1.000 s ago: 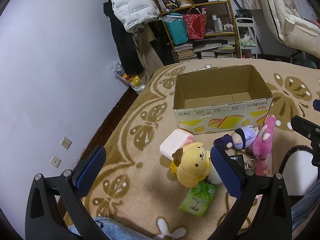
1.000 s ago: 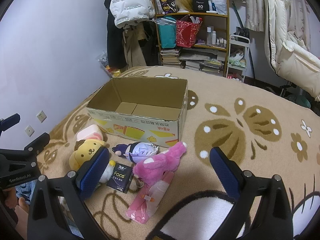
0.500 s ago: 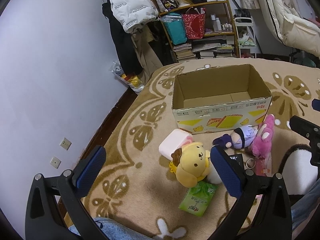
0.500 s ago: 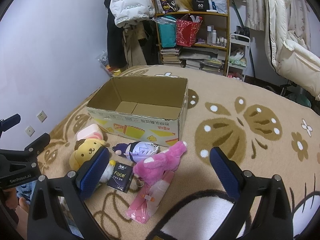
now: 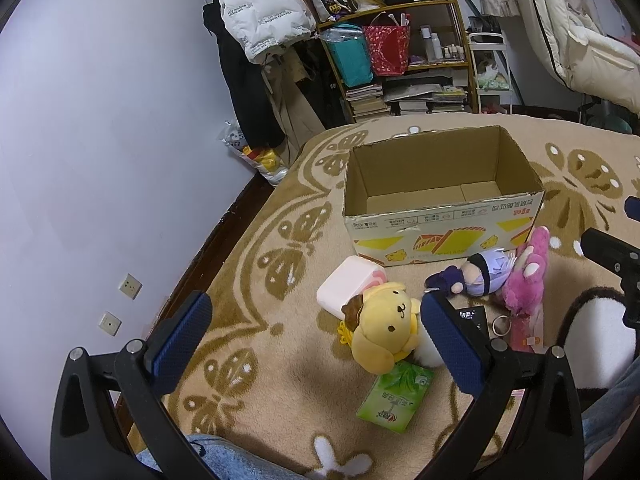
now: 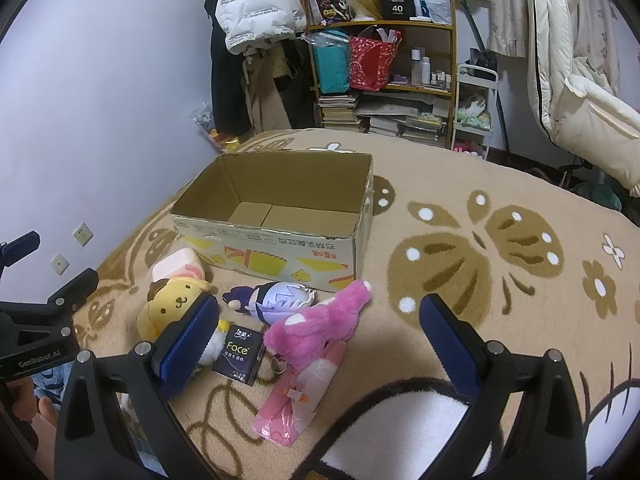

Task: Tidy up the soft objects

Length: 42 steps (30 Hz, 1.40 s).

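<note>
An open, empty cardboard box (image 5: 440, 216) (image 6: 280, 240) stands on the rug. In front of it lie a yellow dog plush (image 5: 384, 332) (image 6: 168, 308), a purple-haired doll (image 5: 476, 276) (image 6: 276, 300), a pink plush (image 5: 524, 276) (image 6: 316, 328) and a pink-white roll toy (image 5: 348, 284) (image 6: 176, 266). My left gripper (image 5: 316, 340) is open and empty, above the rug left of the dog plush. My right gripper (image 6: 320, 340) is open and empty, above the pink plush.
A green tissue pack (image 5: 396, 396), a black "Face" tissue pack (image 6: 240, 354) and a pink plastic bag (image 6: 300, 396) lie near the toys. A cluttered shelf (image 6: 384, 68) and hanging coats (image 5: 260, 12) stand at the back. The wall (image 5: 100, 140) is on the left.
</note>
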Available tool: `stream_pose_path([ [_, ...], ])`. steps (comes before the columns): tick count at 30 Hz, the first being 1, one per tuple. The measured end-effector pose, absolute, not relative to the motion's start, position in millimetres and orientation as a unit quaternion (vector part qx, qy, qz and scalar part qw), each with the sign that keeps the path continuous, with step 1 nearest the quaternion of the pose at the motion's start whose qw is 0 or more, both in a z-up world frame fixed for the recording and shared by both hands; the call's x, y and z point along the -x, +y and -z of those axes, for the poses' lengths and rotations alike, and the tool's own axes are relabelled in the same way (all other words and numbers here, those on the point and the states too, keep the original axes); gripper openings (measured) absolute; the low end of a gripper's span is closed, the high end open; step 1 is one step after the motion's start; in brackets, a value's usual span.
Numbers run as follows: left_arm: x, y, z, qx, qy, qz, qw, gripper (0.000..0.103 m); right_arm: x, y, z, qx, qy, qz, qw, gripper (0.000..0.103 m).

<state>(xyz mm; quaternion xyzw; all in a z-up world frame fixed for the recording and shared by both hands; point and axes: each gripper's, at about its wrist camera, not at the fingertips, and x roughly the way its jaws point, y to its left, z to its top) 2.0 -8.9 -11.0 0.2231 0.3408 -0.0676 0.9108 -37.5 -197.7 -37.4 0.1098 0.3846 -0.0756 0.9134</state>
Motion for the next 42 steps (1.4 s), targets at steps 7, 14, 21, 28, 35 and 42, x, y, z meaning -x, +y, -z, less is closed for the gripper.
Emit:
stream_pose_path([
  [7,-4.2,-7.1,11.6,-0.214,0.344,0.067,0.912,0.103,37.0,-197.4,37.3,-0.111,0.385,0.076,0.913,0.103],
  [14,-16.3,-7.5,13.1,-0.192,0.36,0.077,0.91,0.103,39.8,-196.2,38.2,-0.114,0.389,0.072,0.911,0.103],
  [21,-36.2,-9.1,22.4,-0.166,0.386,0.087,0.903,0.103,27.5,-199.2,45.4,-0.132,0.412,0.059,0.9,0.103],
  [28,-64.3,-13.9,36.0,-0.152,0.407,0.09,0.896,0.103,4.7,-204.0,48.6,-0.15,0.427,0.039,0.891,0.103],
  [35,-98.0,-17.0,52.7,-0.139,0.434,0.087,0.886,0.103,-23.6,-209.3,61.7,-0.149,0.452,0.03,0.879,0.103],
  [42,-113.2,-15.5,78.5,-0.135,0.474,0.084,0.866,0.103,-44.3,-215.9,82.8,-0.158,0.478,0.028,0.864,0.103],
])
